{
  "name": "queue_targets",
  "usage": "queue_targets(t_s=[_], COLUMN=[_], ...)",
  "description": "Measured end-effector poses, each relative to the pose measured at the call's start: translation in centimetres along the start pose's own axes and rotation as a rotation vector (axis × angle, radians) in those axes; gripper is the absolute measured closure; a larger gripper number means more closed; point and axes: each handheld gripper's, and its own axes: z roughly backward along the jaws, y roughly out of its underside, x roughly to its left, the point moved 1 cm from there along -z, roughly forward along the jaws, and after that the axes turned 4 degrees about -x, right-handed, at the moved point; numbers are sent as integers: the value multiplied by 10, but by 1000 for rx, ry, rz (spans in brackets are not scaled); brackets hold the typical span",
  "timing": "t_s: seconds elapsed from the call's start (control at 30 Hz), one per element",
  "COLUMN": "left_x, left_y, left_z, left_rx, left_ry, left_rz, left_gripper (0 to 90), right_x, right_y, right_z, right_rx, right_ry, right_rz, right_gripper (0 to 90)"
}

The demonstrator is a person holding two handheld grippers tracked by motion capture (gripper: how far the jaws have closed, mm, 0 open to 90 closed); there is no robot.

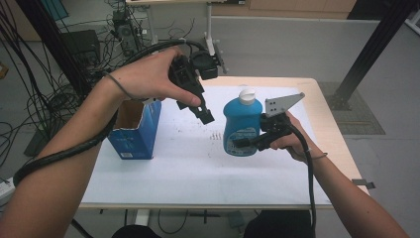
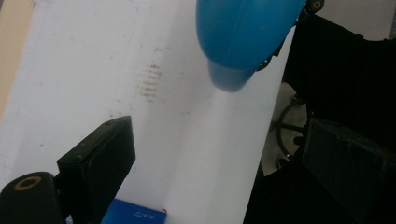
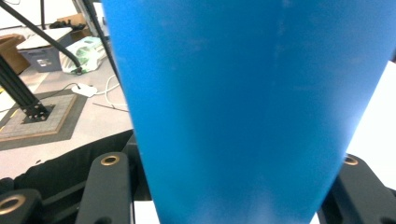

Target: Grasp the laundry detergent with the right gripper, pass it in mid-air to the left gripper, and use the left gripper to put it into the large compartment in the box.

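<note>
blue bottle (image 1: 242, 126) capped, gripped by right tongs (image 1: 247, 143), open box (image 1: 134, 128)

Nothing can be read with certainty. The blue cardboard box (image 1: 136, 130) with the open top carries a small white label low on its front, and the blue plastic bottle (image 1: 242, 126) with the white cap bears pale print on its lower front, but both are too small and blurred to make out.

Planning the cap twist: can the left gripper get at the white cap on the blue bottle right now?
Probably yes. The left gripper hangs open above the table, left of the blue bottle, with nothing between it and the white cap. The right gripper clamps the body lower down.
</note>
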Motion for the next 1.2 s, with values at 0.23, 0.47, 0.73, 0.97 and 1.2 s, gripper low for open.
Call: queue_targets(t_s=[0.23, 0.47, 0.73, 0.97, 1.2], left_x=[-7, -12, -17, -20, -23], left_y=[-6, -11, -18, -21, -25], left_z=[1, -2, -6, -10, -13], left_rx=[13, 18, 26, 45, 54], left_ry=[18, 41, 59, 70, 65], left_rz=[-34, -59, -85, -105, -113], left_gripper=[95, 96, 98, 99, 99], right_x=[3, 6, 12, 14, 15], right_y=[-9, -15, -20, -22, -24], right_z=[-4, -11, -22, -28, -34], right_rx=[17, 31, 38, 45, 39], right_ry=[-18, -45, -70, -85, -98], right_rz=[27, 48, 67, 74, 75], right_gripper=[431, 431, 431, 431, 431])
